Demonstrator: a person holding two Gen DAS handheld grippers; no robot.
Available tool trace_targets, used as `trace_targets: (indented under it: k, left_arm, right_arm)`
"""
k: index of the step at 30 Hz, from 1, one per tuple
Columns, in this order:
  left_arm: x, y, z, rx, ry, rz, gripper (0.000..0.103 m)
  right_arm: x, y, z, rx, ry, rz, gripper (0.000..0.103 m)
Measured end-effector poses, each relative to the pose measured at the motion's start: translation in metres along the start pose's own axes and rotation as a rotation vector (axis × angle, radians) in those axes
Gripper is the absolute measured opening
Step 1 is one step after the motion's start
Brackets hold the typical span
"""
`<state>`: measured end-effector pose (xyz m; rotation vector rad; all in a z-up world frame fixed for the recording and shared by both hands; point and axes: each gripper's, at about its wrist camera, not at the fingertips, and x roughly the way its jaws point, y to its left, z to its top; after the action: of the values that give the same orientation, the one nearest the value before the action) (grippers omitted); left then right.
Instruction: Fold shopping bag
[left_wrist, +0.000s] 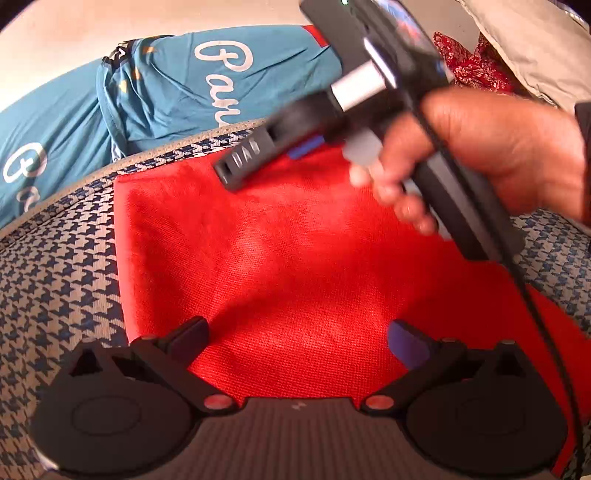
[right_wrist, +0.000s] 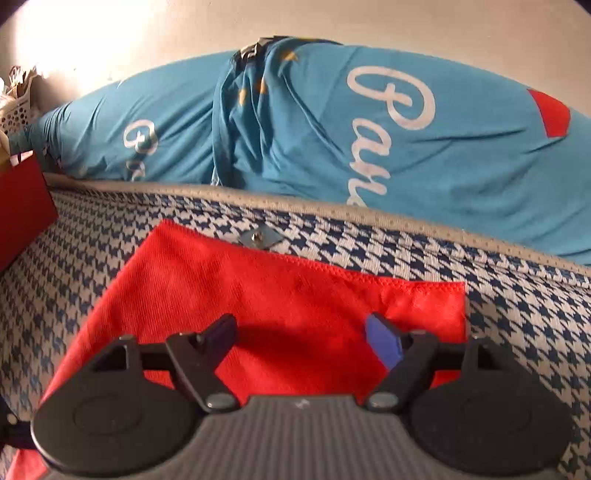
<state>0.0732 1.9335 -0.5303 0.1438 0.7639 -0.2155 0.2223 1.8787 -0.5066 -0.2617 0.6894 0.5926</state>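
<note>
A red cloth shopping bag (right_wrist: 280, 302) lies flat on a blue-and-white houndstooth cushion (right_wrist: 517, 314), its stitched far edge toward twelve o'clock and its right edge at three o'clock, with bare cushion beyond both. The left gripper (left_wrist: 295, 339) and right gripper (right_wrist: 301, 338) hang above it, jaws wide apart, holding nothing. A blue printed cloth (right_wrist: 406, 147) borders the cushion at twelve o'clock.

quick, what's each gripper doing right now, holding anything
left gripper: open, holding nothing, over the red bag.
right gripper: open, holding nothing, over the same bag.
</note>
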Motion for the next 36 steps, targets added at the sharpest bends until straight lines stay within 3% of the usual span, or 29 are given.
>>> trace_targets:
  k: [2, 5, 16, 36]
  left_arm:
    - [-0.001, -0.001, 0.002, -0.003, 0.006, -0.004, 0.103]
    - [-0.002, 0.0, 0.004, -0.006, 0.011, -0.012, 0.103]
    - [-0.01, -0.001, 0.002, -0.006, -0.033, -0.016, 0.103]
    - [-0.014, -0.003, 0.001, 0.004, -0.076, -0.02, 0.103]
  right_arm:
    - [0.0, 0.001, -0.003, -0.007, 0.004, 0.013, 0.091]
    - [0.002, 0.007, -0.011, -0.055, -0.001, 0.015, 0.097]
    - [-0.004, 0.0, -0.024, -0.056, -0.085, 0.043, 0.1]
    - [-0.037, -0.013, -0.047, -0.082, -0.019, 0.029, 0.103]
